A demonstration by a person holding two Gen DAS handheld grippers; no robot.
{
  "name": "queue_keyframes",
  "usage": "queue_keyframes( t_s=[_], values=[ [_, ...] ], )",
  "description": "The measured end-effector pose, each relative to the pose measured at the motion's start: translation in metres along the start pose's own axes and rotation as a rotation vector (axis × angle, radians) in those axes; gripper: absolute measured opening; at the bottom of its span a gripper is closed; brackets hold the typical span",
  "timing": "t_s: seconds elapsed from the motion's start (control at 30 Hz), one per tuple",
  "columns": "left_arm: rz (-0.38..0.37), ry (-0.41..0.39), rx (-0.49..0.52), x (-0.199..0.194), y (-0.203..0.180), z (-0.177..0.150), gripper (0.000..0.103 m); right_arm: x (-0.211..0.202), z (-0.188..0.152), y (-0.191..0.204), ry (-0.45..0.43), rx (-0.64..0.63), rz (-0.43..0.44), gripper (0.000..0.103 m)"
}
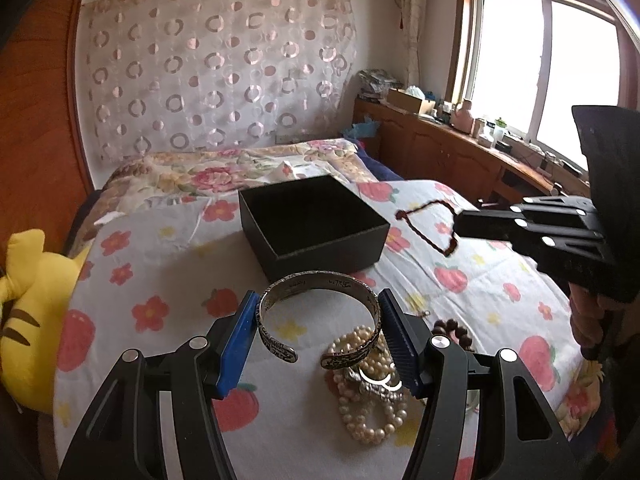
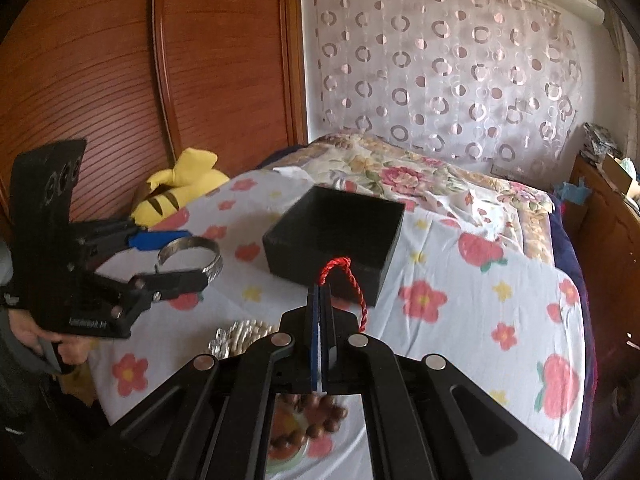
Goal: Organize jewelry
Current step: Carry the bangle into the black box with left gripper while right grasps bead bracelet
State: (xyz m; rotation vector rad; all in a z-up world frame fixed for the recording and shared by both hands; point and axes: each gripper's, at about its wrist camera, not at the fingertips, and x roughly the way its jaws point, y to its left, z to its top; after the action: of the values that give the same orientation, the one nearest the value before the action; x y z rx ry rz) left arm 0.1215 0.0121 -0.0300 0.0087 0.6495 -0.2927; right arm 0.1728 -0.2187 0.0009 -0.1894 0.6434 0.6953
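My left gripper (image 1: 318, 312) is shut on a silver cuff bracelet (image 1: 320, 280), held above the bed in front of the open black box (image 1: 312, 224). It also shows in the right wrist view (image 2: 192, 256). My right gripper (image 2: 320, 292) is shut on a red braided cord (image 2: 352, 284), held just before the box (image 2: 336, 236). The cord hangs from it in the left wrist view (image 1: 424, 228). A pearl necklace (image 1: 372, 408) and a brown bead bracelet (image 1: 452, 330) lie on the bedsheet below.
The flowered bedsheet (image 1: 160, 280) covers the bed. A yellow plush toy (image 1: 28, 320) lies at its left edge beside a wooden wardrobe (image 2: 120, 80). A cluttered wooden counter (image 1: 460, 140) runs under the window at right.
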Motion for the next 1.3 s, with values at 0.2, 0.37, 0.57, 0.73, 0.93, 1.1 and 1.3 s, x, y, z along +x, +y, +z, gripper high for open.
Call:
queue_keyframes(
  t_s=[0.2,0.37,0.57,0.73,0.93,1.1,1.3],
  values=[
    [0.010,-0.012,0.008,0.005,0.002,0.011,0.058,0.029,0.031,-0.010,-0.007,0.001,0.005,0.001],
    [0.025,-0.010,0.015,0.013,0.007,0.024,0.058,0.062,0.039,-0.017,0.020,0.020,0.001,0.001],
    [0.046,-0.003,0.028,0.026,0.011,0.037,0.058,0.091,0.036,-0.028,0.081,0.048,-0.022,0.007],
    [0.056,0.017,0.030,0.045,0.013,0.045,0.058,0.090,0.035,-0.036,0.069,0.074,-0.034,0.049],
    [0.064,0.042,0.026,0.069,0.015,0.053,0.058,0.074,0.026,-0.049,0.049,0.097,-0.046,0.049],
    [0.071,0.062,0.022,0.088,0.015,0.060,0.058,0.060,0.014,-0.056,0.042,0.105,-0.052,0.049],
    [0.086,0.086,0.016,0.106,0.015,0.059,0.058,0.044,0.001,-0.050,0.028,0.100,-0.038,0.049]
  ],
)
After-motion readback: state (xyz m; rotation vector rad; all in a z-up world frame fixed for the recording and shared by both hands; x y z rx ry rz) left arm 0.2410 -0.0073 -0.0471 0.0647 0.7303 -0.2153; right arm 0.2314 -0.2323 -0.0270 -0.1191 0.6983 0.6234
